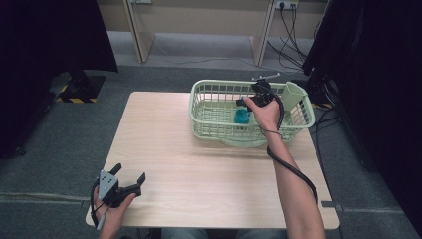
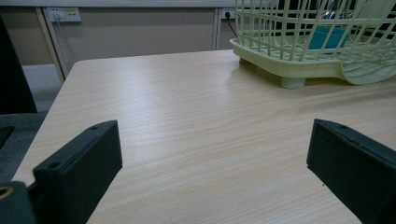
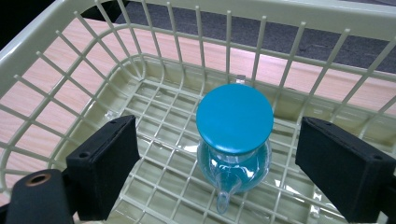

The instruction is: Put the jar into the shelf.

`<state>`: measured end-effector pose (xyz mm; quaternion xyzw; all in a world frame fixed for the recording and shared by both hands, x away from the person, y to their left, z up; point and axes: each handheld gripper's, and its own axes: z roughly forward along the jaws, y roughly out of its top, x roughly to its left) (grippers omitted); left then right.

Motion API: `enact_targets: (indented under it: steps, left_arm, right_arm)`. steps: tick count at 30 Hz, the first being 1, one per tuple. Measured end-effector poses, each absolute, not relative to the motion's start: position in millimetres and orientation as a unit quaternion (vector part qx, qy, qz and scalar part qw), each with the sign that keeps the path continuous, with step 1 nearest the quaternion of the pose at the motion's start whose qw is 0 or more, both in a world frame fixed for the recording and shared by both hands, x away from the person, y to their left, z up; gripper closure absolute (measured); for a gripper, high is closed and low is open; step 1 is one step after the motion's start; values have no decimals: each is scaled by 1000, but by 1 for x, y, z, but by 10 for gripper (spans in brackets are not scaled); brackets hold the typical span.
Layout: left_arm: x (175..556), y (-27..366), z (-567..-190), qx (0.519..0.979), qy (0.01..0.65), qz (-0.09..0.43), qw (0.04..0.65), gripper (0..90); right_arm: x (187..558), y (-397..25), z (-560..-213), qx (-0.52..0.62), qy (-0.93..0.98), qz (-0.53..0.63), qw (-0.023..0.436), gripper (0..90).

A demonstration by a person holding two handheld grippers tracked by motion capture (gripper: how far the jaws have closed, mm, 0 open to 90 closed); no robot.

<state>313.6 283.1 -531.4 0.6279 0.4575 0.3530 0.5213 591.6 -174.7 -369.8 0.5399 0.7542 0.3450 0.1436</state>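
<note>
so far the work looks barely begun. the right gripper (image 1: 247, 102) hangs over the pale green basket (image 1: 199, 107) at the far right of the wooden table (image 1: 199, 169), and the right gripper view looks down between its jaws, which stand wide apart on either side of a small clear blue cup with a teal lid (image 3: 234, 140). neither jaw touches the cup, so nothing is gripped yet. my judgement is that the cup is about to be taken out of the basket: the reach is made, while the closing, the lift and the set-down are all left to do.

the basket is an open plastic grid on short feet, with a solid pale green cutlery holder (image 1: 293, 94) hooked on its far right corner. the lidded cup stands upright on the basket floor, near the middle, its small handle pointing toward the camera in the right gripper view. nothing else can be made out inside the basket, and whether the cutlery holder holds anything cannot be told.

the left gripper (image 1: 128, 181) rests at the near left edge of the table, well apart from the basket, its jaws spread wide and empty over bare wood.
</note>
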Motion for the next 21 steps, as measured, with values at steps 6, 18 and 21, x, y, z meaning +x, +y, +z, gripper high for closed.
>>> enact_targets:
  steps: [6, 18, 21]
  left_arm:
    - [314, 283, -531, 628, 458, 353, 521, 25]
    - [314, 283, -531, 628, 458, 353, 520, 25]
    - [314, 283, -531, 628, 458, 354, 520, 25]
  right_arm:
    - [585, -178, -366, 536, 754, 351, 146, 124]
    - [570, -182, -357, 531, 749, 366, 153, 123]
    - [566, -184, -356, 528, 748, 372, 152, 123]
